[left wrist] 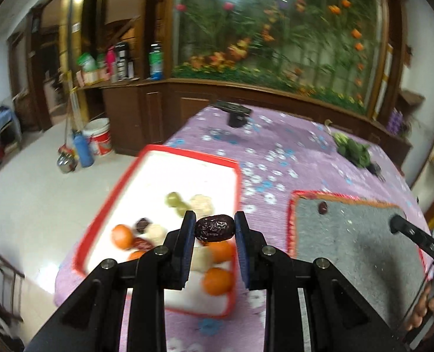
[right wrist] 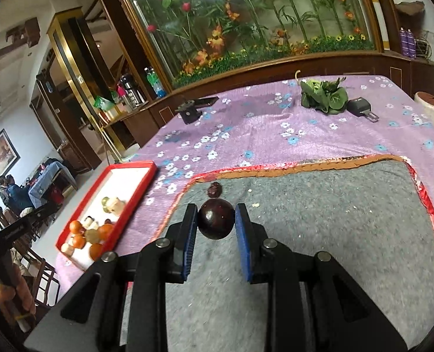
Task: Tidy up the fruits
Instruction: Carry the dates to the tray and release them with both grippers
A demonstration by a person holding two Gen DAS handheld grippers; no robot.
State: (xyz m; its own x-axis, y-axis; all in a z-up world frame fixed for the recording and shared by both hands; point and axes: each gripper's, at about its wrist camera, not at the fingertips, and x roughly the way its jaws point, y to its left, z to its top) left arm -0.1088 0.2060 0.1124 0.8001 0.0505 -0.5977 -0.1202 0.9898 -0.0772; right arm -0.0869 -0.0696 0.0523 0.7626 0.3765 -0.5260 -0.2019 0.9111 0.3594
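Two grippers each had a fruit clamped at this moment. Nearest the left wrist camera, the left gripper [left wrist: 214,228] was clenched on a wrinkled dark red date [left wrist: 214,228], carried in the air above the near end of the red tray [left wrist: 158,150]. Nearest the right wrist camera, the right gripper [right wrist: 216,223] pinched a smooth round dark fruit [right wrist: 216,222] (possibly a plum; I could not tell for certain) low over the grey mat [right wrist: 319,234], whether touching it or just above could not be told. Just beyond that fruit, one shrivelled date [right wrist: 214,189] lay on the mat near its far left corner. Off to the left, the tray held the unsorted heap: several oranges [left wrist: 122,236], two green fruits [left wrist: 176,202], pale round pieces [left wrist: 200,204] and at least one more dark date [left wrist: 143,225]. Farther back on the purple flowered cloth [right wrist: 246,129] sat a bunch of green leaves [right wrist: 324,95] and a small black object [right wrist: 359,106], neither part of the sorting as far as I could judge. By my reckoning the job was in its early stage: one dark fruit placed, two in transit, most of the tray left to move.
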